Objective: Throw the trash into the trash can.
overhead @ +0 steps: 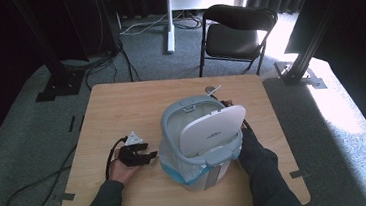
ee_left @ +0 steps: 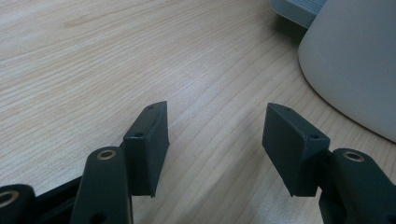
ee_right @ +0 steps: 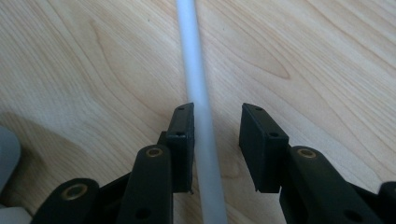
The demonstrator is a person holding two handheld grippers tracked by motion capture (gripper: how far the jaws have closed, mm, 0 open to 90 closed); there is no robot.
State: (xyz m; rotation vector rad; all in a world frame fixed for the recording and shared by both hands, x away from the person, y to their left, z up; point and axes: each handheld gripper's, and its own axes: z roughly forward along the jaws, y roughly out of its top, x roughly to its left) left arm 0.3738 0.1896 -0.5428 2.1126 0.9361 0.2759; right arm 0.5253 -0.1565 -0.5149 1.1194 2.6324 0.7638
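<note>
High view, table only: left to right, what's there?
left gripper in the person's left hand → lidded bin with its lid raised → right forearm sleeve, all on the wooden table.

A: Daylight is entering from the upper right of the high view, washing out the floor (overhead: 332, 105) there; the surrounding curtains are staying dark.

B: The desk (overhead: 121, 108) is receiving even light. In both gripper views, the near black jaws are blurring, and the white rod (ee_right: 198, 93) is appearing soft.
</note>
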